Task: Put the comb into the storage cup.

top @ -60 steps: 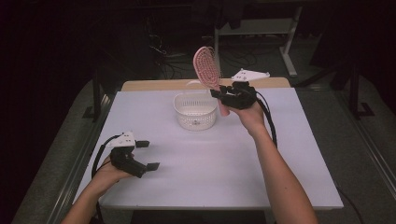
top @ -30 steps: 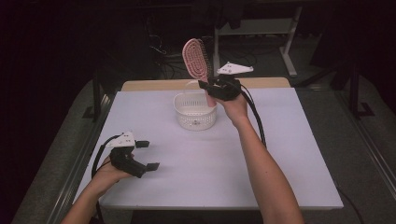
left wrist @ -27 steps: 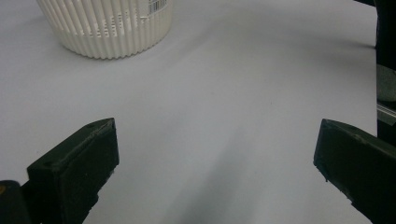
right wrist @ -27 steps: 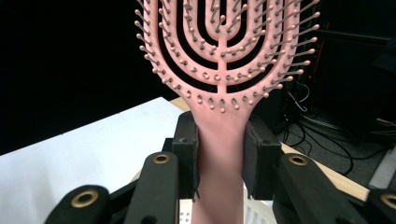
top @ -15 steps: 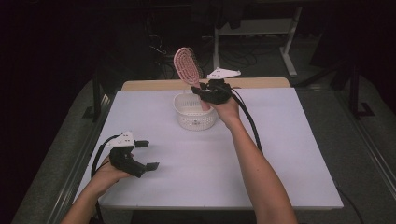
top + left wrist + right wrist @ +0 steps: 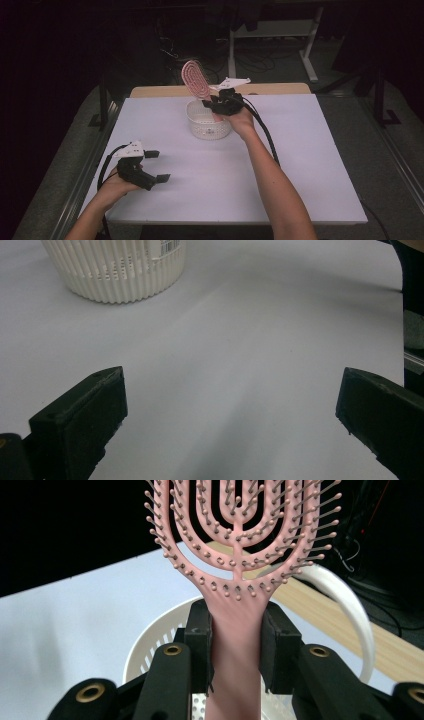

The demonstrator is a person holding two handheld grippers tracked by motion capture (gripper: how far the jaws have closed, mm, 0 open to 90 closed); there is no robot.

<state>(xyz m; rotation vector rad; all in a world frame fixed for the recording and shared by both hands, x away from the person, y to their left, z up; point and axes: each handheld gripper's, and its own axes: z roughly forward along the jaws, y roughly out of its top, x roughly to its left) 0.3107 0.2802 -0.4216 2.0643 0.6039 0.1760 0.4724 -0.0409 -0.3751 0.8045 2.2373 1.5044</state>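
A white slatted basket (image 6: 208,121) sits on the far middle of the white counter (image 6: 300,165), and from where the high camera looks down I can't make out anything lying inside it; the right hand (image 6: 241,120) and its gripper cover part of the rim. In the right gripper view the basket (image 6: 150,650) lies just below and behind the jaws, most of its inside blocked by them and by the brush handle, with a bit of perforated floor peeking through at the bottom.

The right gripper (image 6: 218,103) is closed tight on the handle of a pink hairbrush (image 6: 195,81), holding it above the basket with the head tilted up and to the far left. Up close, the hairbrush (image 6: 240,555) has an open, looped head studded with grey-tipped bristles; its top is cut off by the frame, and the handle's lower end drops out of sight.

The left gripper (image 6: 155,166) rests on the near left of the counter, well apart from the basket, jaws spread wide with nothing between them. Its own view shows bare counter between the jaws and the basket's (image 6: 115,270) lower wall at far left, cropped at the top, a barcode sticker partly visible on it.

Beyond the counter the room is too dark to read.
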